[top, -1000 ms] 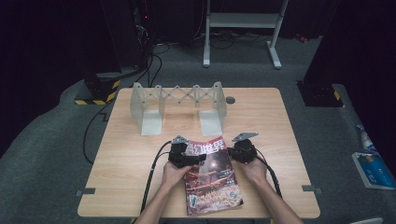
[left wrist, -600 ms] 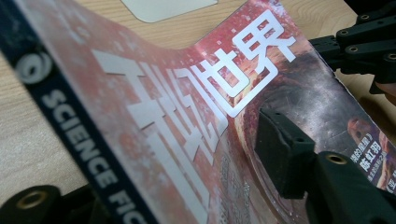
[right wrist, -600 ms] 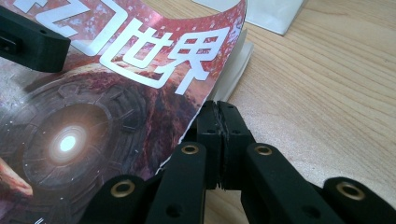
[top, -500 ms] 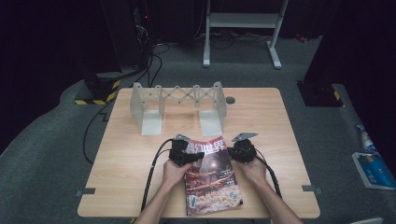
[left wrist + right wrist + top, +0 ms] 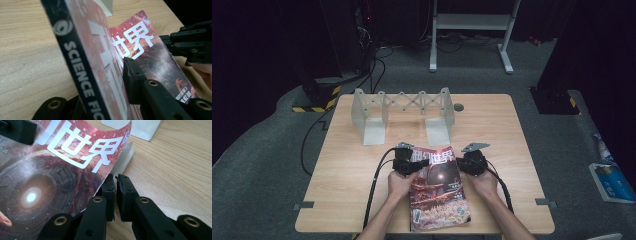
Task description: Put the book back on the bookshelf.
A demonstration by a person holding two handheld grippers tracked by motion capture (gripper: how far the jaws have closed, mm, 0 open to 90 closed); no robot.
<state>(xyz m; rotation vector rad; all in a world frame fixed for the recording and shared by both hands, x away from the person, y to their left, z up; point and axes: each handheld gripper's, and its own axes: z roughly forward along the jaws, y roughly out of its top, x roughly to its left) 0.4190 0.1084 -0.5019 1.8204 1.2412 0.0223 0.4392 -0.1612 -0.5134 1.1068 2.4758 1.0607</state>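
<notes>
So you've got the magazine (image 5: 439, 192) lying near the front edge of the table (image 5: 512, 150), top end pointing toward the white accordion rack (image 5: 402, 112) at the back, and you're working it from both sides. Your left gripper (image 5: 404, 164) has just been closing, and in the left gripper view the jaws sit either side of the spine edge with the dark "SCIENCE FIC..." strip (image 5: 80, 75) lifted up between them, so I'd call that clamped on the magazine. Your right gripper (image 5: 115, 185) is at the opposite edge by the top corner; its jaws have just eased apart a touch, leaving only a thin slit, and the cover's edge looks caught in it while the pages underneath (image 5: 126, 155) fan loose. That reads as pinching the cover, though the hold looks pretty shallow. My guess is you're at the lift stage, getting the thing off the wood so it can go stand in the rack. For the next move you'd want both hands rising together and level, because the right side only has a sliver of cover and could slip or tear if the left does all the lifting
</notes>
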